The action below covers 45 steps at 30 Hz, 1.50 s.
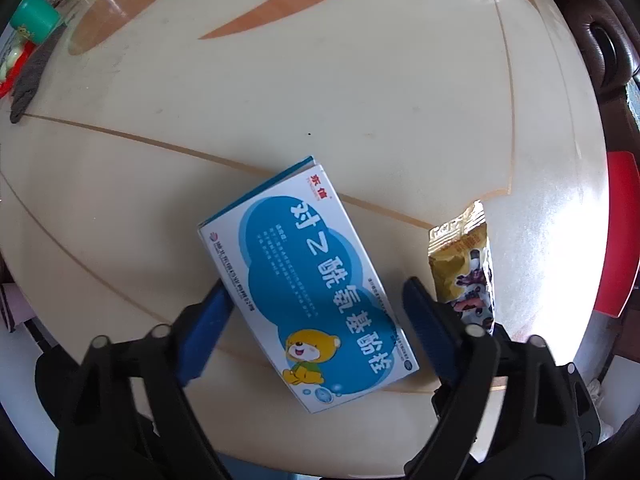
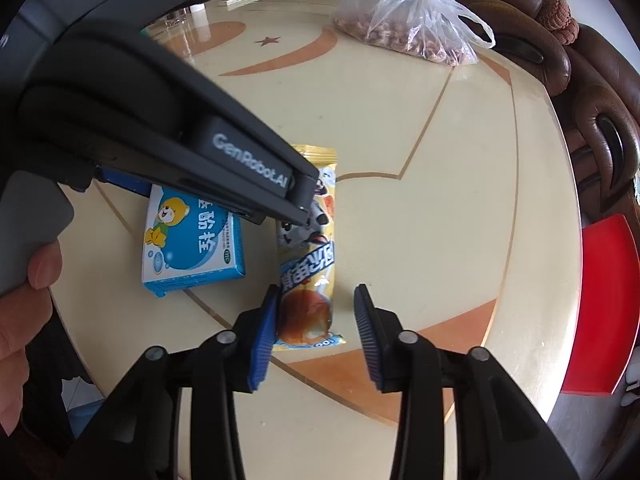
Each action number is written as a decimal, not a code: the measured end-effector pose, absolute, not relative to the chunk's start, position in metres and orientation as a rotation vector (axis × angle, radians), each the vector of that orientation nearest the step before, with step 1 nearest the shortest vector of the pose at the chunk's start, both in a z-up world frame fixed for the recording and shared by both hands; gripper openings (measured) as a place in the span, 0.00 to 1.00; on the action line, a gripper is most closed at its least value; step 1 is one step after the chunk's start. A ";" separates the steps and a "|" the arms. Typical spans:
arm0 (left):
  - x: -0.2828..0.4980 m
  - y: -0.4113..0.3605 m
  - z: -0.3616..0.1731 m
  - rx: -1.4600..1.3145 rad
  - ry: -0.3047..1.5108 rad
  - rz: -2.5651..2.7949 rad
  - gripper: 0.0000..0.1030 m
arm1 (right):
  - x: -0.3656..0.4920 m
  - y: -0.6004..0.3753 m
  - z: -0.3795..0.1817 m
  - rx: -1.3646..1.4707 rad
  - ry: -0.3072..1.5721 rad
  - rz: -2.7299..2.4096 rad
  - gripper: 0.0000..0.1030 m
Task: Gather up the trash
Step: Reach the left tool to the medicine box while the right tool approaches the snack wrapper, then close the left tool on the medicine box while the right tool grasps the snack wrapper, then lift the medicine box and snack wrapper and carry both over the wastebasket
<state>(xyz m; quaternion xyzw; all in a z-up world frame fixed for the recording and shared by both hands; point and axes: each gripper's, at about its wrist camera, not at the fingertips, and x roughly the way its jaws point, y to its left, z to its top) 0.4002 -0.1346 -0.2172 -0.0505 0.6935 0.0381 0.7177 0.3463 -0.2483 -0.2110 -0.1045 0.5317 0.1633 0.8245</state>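
Observation:
A blue and white medicine box (image 1: 308,280) with a cartoon bear lies flat on the cream table (image 1: 320,100). My left gripper (image 1: 316,288) is open, its blue pads on either side of the box, not closed on it. A yellow snack wrapper (image 1: 464,268) lies just right of the box. In the right wrist view the wrapper (image 2: 310,264) lies between the pads of my open right gripper (image 2: 316,300); the left pad (image 2: 266,320) touches or nearly touches its edge. The box (image 2: 192,248) lies to its left, partly hidden by the left gripper's body (image 2: 224,160).
A clear plastic bag of nuts (image 2: 408,20) lies at the table's far side. A green cup (image 1: 34,18), glasses and a dark cloth (image 1: 30,76) are at the far left. A brown sofa (image 2: 592,92) and a red stool (image 2: 600,320) stand to the right.

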 end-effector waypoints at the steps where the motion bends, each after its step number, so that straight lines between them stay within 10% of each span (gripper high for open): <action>1: 0.400 -0.135 -0.215 -0.122 1.530 0.091 0.71 | 0.345 -0.248 -0.210 -0.221 1.132 0.347 0.31; 45: 0.291 -0.074 -0.113 0.168 1.175 -0.337 0.67 | 0.268 -0.215 -0.124 -0.193 1.041 0.227 0.24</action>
